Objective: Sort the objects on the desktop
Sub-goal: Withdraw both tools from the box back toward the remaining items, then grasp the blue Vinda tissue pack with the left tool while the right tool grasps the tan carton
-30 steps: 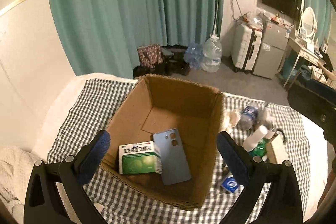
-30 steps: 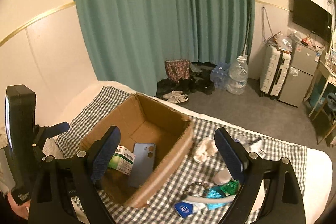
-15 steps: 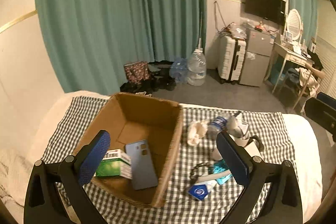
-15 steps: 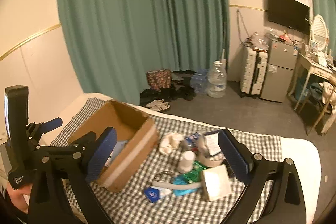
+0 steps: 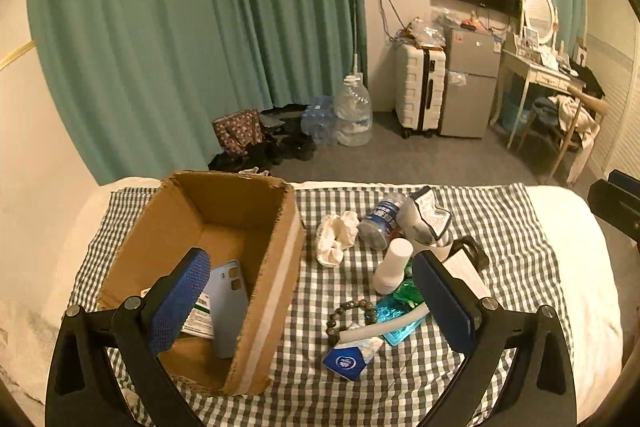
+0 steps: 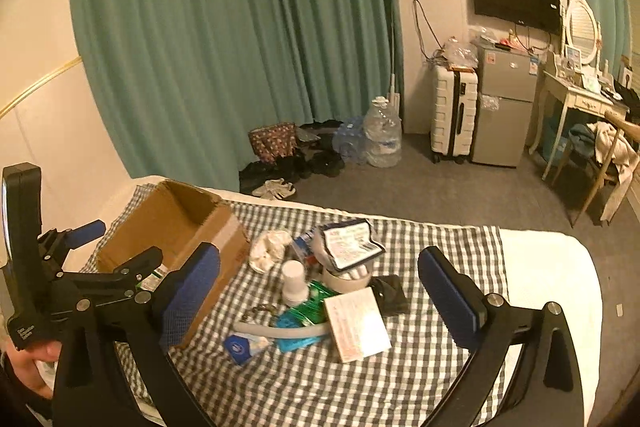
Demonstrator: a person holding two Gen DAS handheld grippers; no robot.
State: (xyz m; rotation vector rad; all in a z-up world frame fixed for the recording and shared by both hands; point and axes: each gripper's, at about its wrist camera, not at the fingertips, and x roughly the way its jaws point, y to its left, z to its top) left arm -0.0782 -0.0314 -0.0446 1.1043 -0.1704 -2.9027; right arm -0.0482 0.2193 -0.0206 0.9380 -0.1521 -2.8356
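An open cardboard box (image 5: 276, 267) (image 6: 188, 215) sits on the checked cloth at the left. Inside lie a light blue phone (image 5: 228, 307) and a green and white medicine box (image 5: 198, 315). To its right is a pile: white cloth (image 5: 336, 235), water bottle (image 5: 380, 223), white cylinder (image 5: 392, 265) (image 6: 294, 283), bead bracelet (image 5: 348, 315), white tube with blue packet (image 5: 352, 355) (image 6: 244, 343), and a white card box (image 6: 356, 323). My left gripper (image 5: 312, 303) is open and empty, above the box's right wall. My right gripper (image 6: 320, 303) is open and empty above the pile.
The checked cloth (image 5: 512, 219) covers a white bed whose bare edge (image 6: 560, 267) lies at the right. A black pouch (image 6: 390, 293) and a tape roll (image 6: 344, 279) lie in the pile. The left gripper's body (image 6: 48, 267) shows at the left of the right wrist view.
Both grippers have pulled back and swung to the right, so the box has shifted left in both views and the pile has come into fuller view. Both stay open and empty.
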